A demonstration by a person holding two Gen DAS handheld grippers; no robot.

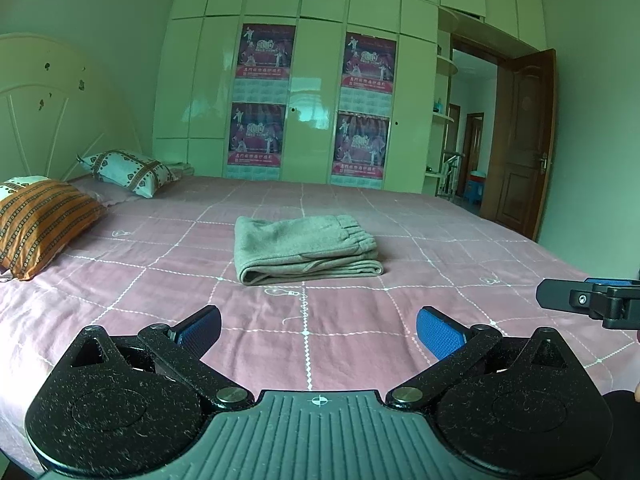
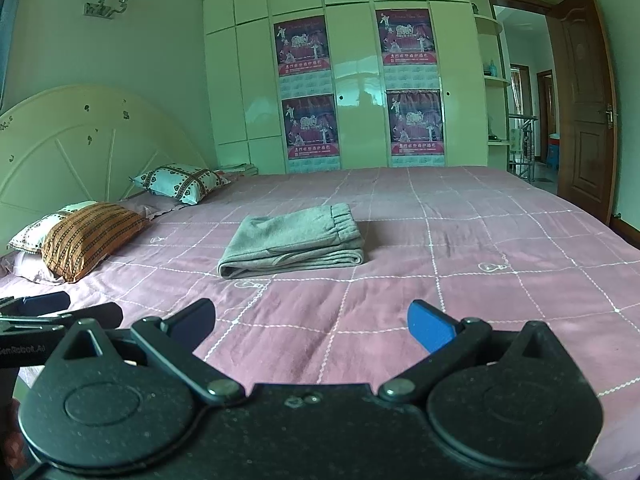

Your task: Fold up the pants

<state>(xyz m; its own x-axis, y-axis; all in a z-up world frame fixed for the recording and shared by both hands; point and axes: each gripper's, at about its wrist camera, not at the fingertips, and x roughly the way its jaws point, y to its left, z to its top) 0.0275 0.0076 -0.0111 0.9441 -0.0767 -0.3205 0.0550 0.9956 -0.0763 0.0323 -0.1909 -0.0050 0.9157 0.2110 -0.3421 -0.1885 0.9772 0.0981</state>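
Observation:
Grey pants (image 1: 306,250) lie folded in a compact stack on the pink checked bed (image 1: 440,248), elastic waistband on top toward the right. They also show in the right wrist view (image 2: 294,240). My left gripper (image 1: 318,330) is open and empty, held back from the pants over the near part of the bed. My right gripper (image 2: 312,326) is open and empty, also short of the pants. The right gripper's finger shows at the right edge of the left wrist view (image 1: 588,300); the left gripper shows at the left edge of the right wrist view (image 2: 60,312).
An orange striped pillow (image 1: 40,220) and a white patterned pillow (image 1: 128,172) lie by the cream headboard (image 2: 80,144) at the left. A wardrobe with posters (image 1: 308,92) stands behind the bed. An open brown door (image 1: 524,144) is at the right.

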